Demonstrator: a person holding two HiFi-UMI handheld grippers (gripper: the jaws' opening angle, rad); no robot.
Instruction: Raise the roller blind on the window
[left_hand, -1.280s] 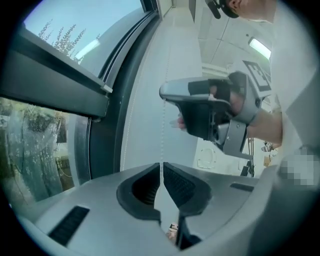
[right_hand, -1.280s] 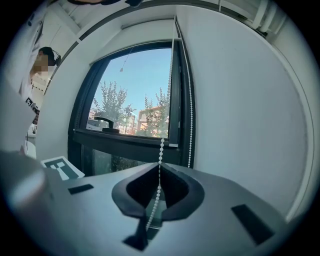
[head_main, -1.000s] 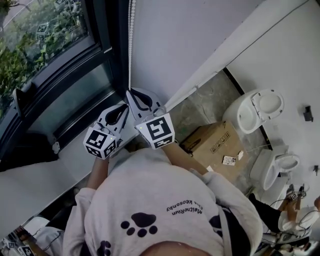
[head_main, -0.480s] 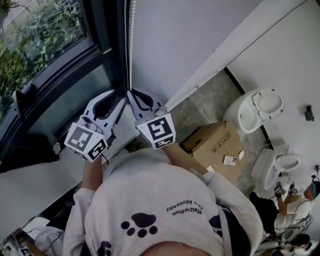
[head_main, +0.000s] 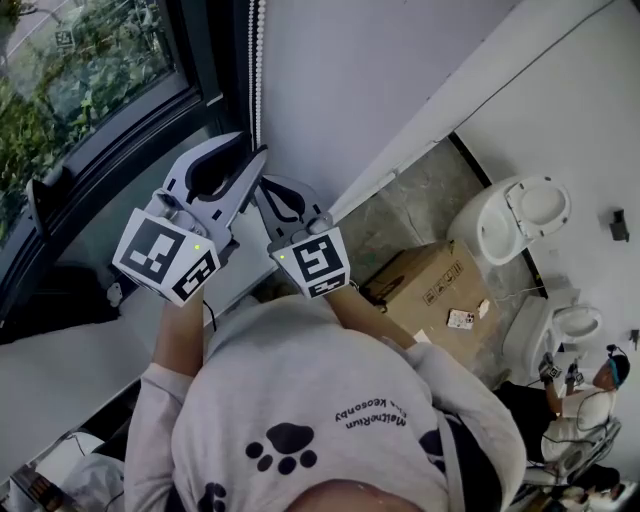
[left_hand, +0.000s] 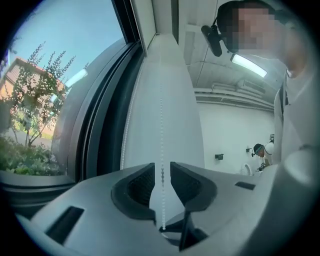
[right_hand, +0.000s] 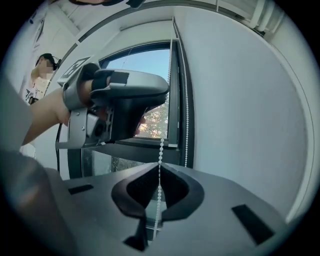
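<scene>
Where the bead cord hangs: down the right edge of the dark window, just beside the white wall, in two thin strands side by side.
Left gripper: held higher than the other one, pointing at the cord.
Left fingers: spread apart, just been opening, with one strand of the cord down the gap and no pad pressing on it.
Right gripper: lower down, close under the left one, pointing the same way.
Right fingers: pressed together at the tips, pinching a strand of the cord.
Other strand: hanging free against the dark frame, apart from both grippers.
Outside the window: green trees and blue sky.
Floor to the right: a brown cardboard box near the wall, and a white toilet just past it.
Bottom of the head view: a pale shirt with a dark paw print on it, both arms reaching up to the grippers.
</scene>
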